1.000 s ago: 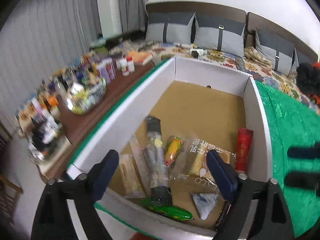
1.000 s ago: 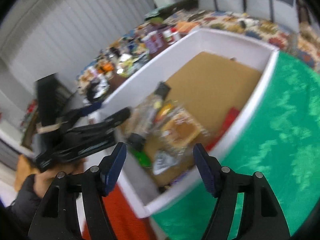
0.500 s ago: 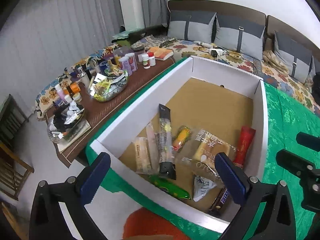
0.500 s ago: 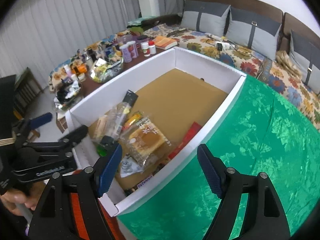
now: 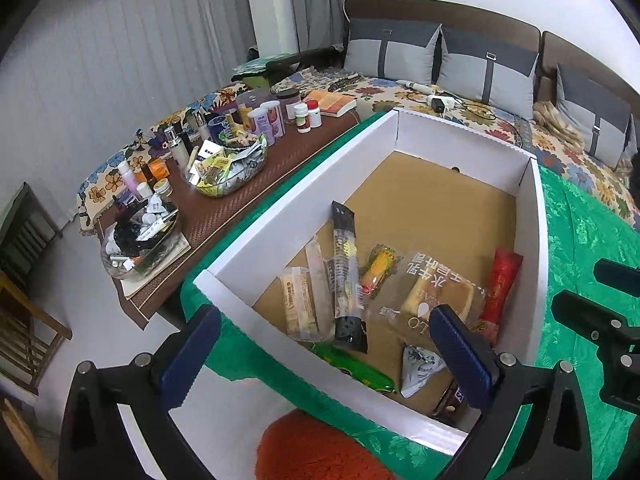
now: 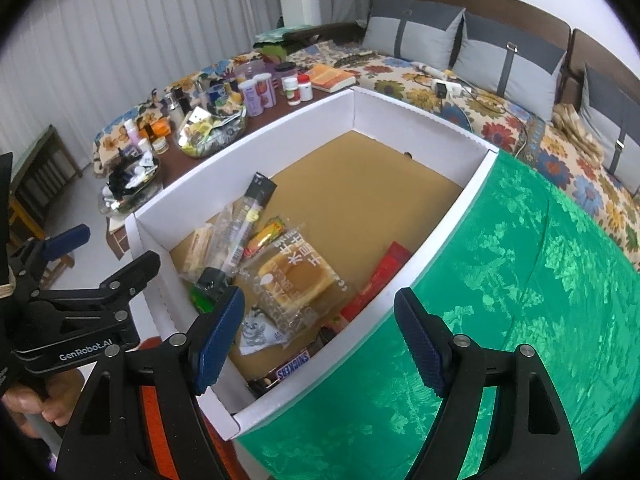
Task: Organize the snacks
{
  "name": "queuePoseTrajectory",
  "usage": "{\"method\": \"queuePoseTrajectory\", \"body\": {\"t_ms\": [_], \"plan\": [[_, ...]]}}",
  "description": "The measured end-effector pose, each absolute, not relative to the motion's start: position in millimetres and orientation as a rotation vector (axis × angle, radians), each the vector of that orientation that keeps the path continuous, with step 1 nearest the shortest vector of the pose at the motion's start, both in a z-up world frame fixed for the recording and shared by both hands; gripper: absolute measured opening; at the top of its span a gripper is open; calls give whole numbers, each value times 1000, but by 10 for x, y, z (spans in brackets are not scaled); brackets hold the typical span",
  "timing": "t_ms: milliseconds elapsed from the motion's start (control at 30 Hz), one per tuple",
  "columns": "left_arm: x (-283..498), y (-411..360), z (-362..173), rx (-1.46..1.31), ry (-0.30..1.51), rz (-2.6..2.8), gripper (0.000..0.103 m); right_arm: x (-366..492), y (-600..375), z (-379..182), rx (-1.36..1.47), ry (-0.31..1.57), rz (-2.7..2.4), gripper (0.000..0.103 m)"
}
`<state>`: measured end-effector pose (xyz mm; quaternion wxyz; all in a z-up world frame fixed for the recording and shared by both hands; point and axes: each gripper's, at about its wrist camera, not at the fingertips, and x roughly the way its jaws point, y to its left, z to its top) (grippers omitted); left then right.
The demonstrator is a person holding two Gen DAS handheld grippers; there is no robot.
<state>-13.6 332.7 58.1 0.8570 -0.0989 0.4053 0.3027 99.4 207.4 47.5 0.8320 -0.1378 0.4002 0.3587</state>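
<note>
A green patterned cloth (image 6: 520,280) covers the table, and on it sits a large white box (image 5: 534,248) with a brown cardboard floor, its far half bare. The snacks are bunched at the box's near end: a clear-wrapped bread pack (image 6: 298,278) in the middle, a long black-ended stick pack (image 5: 346,272) lying lengthwise to its left, a red pouch (image 5: 502,284) against the right wall, a pale biscuit pack (image 5: 296,304) beside the stick pack, a green packet (image 5: 356,368) along the near wall, a small yellow snack (image 5: 378,266), and a Snickers bar (image 6: 294,366) in the near right corner. Both tools hover outside the near edge, empty. The left hand-held gripper (image 5: 326,354) has its jaws spread wide; the right hand-held gripper (image 6: 320,334) is likewise wide apart, holding nothing. Beyond the box a brown side table (image 5: 236,208) carries bottles and 2 glass bowls.
</note>
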Motion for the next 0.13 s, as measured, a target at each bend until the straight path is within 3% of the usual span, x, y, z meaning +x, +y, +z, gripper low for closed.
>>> {"method": "queuePoseTrajectory", "body": {"t_ms": [133], "plan": [[-156,3301,601,-206,830,637,103,1008,2070,463,-283,856,762,80]]}}
